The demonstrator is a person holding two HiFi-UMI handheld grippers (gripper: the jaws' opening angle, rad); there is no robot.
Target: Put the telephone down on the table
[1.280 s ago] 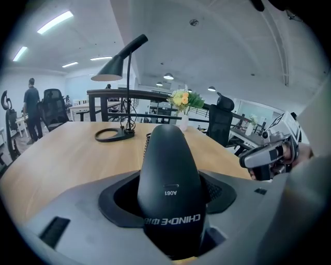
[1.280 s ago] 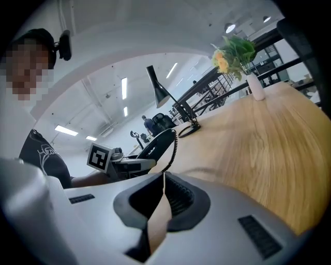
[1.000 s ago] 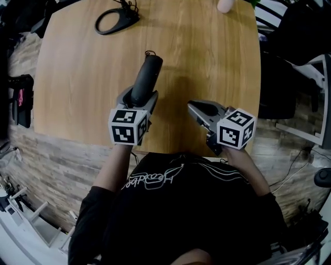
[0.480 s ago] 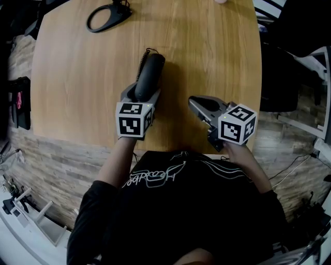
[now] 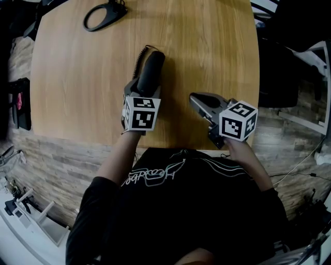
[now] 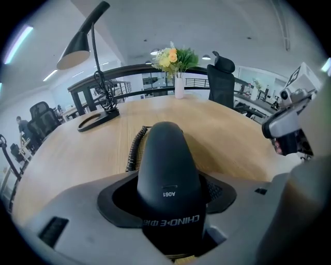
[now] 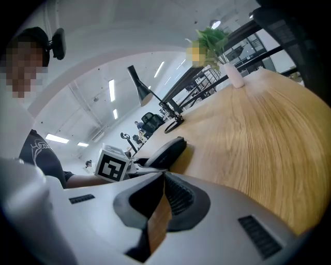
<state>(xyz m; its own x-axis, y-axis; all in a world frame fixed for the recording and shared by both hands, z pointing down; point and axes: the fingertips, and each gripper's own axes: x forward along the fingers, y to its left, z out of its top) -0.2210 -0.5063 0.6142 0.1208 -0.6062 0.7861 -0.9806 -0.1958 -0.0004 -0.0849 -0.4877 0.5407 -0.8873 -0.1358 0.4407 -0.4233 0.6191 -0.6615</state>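
The black telephone handset (image 5: 150,72) points away from me over the wooden table (image 5: 77,77), its coiled cord (image 5: 138,58) trailing at its far end. My left gripper (image 5: 144,87) is shut on the handset's near half. In the left gripper view the handset (image 6: 165,165) fills the space between the jaws, with the cord (image 6: 134,147) on the wood beside it. I cannot tell whether its far end touches the table. My right gripper (image 5: 199,101) hovers to the right near the front edge, shut with nothing in it (image 7: 164,176). From there the handset (image 7: 165,150) shows to the left.
A black lamp base (image 5: 103,14) sits at the table's far left corner, the lamp's shade (image 6: 77,46) above it. A white vase of flowers (image 6: 178,85) stands at the far edge with an office chair (image 6: 221,85) behind. The table's front edge runs just before my body.
The left gripper has rolled a little and shifted slightly right with the handset still in it. The right gripper has hardly moved.
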